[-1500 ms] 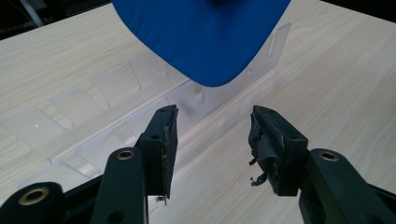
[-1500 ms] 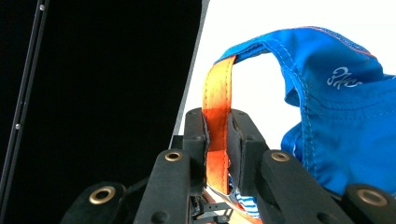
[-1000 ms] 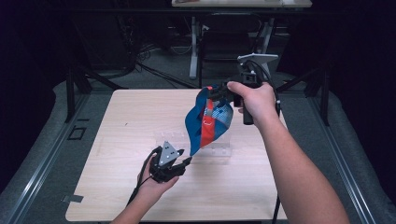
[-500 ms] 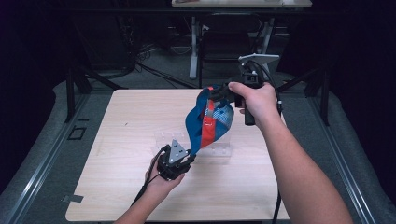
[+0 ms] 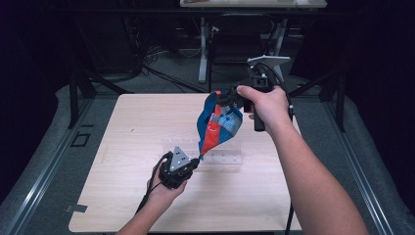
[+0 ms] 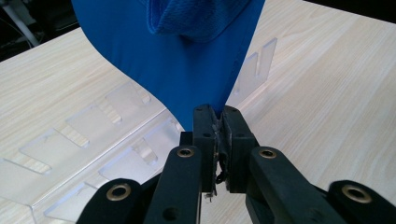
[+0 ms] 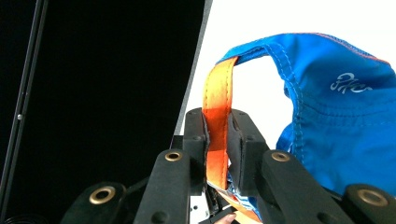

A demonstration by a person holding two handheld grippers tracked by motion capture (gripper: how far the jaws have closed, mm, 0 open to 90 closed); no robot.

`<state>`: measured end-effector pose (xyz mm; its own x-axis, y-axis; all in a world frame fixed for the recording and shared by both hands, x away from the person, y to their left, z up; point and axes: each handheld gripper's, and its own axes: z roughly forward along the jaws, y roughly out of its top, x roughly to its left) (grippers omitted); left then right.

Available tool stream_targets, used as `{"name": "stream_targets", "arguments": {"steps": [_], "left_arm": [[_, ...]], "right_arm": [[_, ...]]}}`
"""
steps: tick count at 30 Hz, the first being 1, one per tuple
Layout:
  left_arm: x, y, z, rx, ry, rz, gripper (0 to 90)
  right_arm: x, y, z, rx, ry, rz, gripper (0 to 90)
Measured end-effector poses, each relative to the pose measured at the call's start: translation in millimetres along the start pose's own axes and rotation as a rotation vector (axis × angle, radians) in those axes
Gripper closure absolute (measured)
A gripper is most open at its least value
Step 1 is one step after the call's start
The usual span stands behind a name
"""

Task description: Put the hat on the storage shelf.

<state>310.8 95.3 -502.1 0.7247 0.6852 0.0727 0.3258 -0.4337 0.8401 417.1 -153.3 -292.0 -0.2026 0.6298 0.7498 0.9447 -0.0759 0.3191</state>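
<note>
Item: blue garment [image 5: 218,128] w/ orange strap [image 7: 217,121], hanging in the air above the worktop [image 5: 122,147], stretched between my two tools.
Right tool [image 5: 225,97]: jaws clamped on the orange strap, holding the top of the garment up over the far right of the worktop.
Left tool [image 5: 195,161]: jaws have just been closing; in the left gripper view they pinch the garment's lower blue tip [image 6: 205,93], no gap visible.
Below: clear acrylic rack [image 5: 215,155] w/ slots lies flat on the worktop, just under the lower tip.
Step, my read: second grip just secured, garment held at both ends.
Next, my read: draw the tools apart to spread the cloth, keep both grips firm; thin tip could slip out of the left tool if I pull hard.
</note>
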Motion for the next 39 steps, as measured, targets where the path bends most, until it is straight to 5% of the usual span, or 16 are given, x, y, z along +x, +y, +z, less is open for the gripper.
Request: {"name": "stream_targets", "arguments": {"steps": [16,25,39], "left_arm": [[7.9,-8.7,3.3,0.005,0.007,-0.021,87.4],[8.6,-13.1,4.8,0.019,0.021,0.0,88.3],[10.0,-25.0,11.1,0.045,0.028,-0.006,88.3]], "right_arm": [[-14.6,2.9,17.4,0.029,0.009,0.02,78.2],[-23.3,2.5,29.8,0.055,0.004,0.029,77.6],[-25.9,2.4,30.5,0.055,-0.021,0.017,74.1]]}}
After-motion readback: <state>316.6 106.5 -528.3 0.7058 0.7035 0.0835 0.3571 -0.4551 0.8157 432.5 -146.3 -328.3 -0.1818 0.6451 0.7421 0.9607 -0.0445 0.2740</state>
